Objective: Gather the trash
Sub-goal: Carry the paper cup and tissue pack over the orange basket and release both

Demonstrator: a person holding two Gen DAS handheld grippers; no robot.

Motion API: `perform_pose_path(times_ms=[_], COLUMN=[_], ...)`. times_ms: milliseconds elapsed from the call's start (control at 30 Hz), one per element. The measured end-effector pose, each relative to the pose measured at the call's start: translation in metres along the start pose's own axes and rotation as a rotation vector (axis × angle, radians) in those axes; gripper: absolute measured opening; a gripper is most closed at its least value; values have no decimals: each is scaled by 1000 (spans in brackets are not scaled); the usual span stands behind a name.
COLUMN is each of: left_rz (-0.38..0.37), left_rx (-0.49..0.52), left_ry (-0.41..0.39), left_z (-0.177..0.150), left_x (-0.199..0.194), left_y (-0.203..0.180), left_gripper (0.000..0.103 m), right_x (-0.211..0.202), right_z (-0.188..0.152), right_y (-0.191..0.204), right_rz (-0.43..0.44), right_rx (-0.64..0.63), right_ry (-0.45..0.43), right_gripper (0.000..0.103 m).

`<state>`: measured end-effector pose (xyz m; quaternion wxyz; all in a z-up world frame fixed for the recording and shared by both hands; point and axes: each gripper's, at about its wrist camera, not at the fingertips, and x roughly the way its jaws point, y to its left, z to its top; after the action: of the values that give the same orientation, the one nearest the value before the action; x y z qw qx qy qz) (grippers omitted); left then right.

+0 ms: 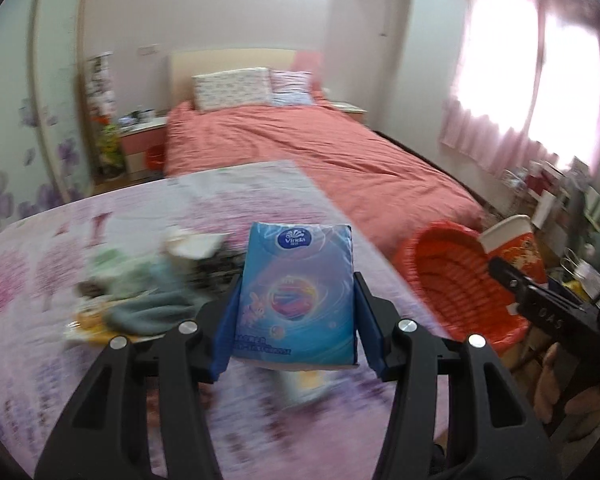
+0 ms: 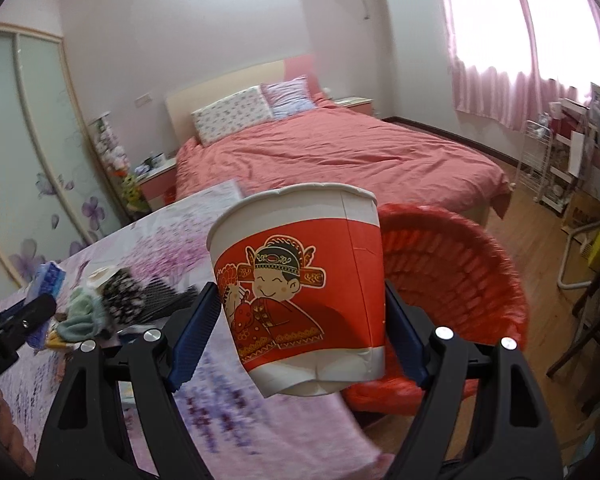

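Your left gripper (image 1: 296, 312) pinches a blue plastic tissue pack (image 1: 298, 296) above the floral-clothed table (image 1: 40, 280); only your right-wrist view shows the right gripper (image 2: 302, 320) clamping a red-and-white paper cup (image 2: 300, 284) beside the red woven trash basket (image 2: 460, 280).

Both grippers, left (image 1: 296, 320) and right (image 2: 300, 324), have black forked frames, silver round screws and blue ribbed fingers (image 2: 194, 332).
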<state>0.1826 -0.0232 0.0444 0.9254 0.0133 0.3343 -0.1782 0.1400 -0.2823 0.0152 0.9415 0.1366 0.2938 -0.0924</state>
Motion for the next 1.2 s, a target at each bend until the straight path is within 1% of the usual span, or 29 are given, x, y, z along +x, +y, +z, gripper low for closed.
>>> perform_pose_path(times_ms=[133,267,500,700,767,833,900,933,967,1000,1100,1200], left_rz=[-74,-138,-210,-253,-256,-246,-227,-221,-210,-191,-157,-102], left_rx=[41,78,138,179,186,196,202,202,201,194,179,173], left_ry=[17,53,100,143,154,162,175,176,177,180,183,170], left_z=[8,13,18,16,14,13,11,10,10,10,10,9], left_x=[28,62,114,146,154,162,168,168,169,170,167,153], left_y=[-39,-79,-134,-168,-173,-177,-177,-177,-176,-170,-155,-135], left_gripper=[52,52,52,52,53,55,62,64,66,68,69,71], right_x=[7,17,32,40,42,44,47,50,51,52,48,41], right_z=[6,11,17,21,25,25,25,24,22,22,19,18], right_y=[-26,-54,-88,-112,-118,-121,-122,-122,-122,-123,-120,-115], right_rz=[-29,-43,-72,-77,-71,-69,-63,-60,-63,-66,-74,-87], right_rx=[41,97,147,207,227,237,243,246,247,247,233,217], right_ry=[1,5,-7,-20,-22,-19,-6,8,15,18,28,31], right_gripper=[78,78,78,79,79,80,80,81,86,87,87,87])
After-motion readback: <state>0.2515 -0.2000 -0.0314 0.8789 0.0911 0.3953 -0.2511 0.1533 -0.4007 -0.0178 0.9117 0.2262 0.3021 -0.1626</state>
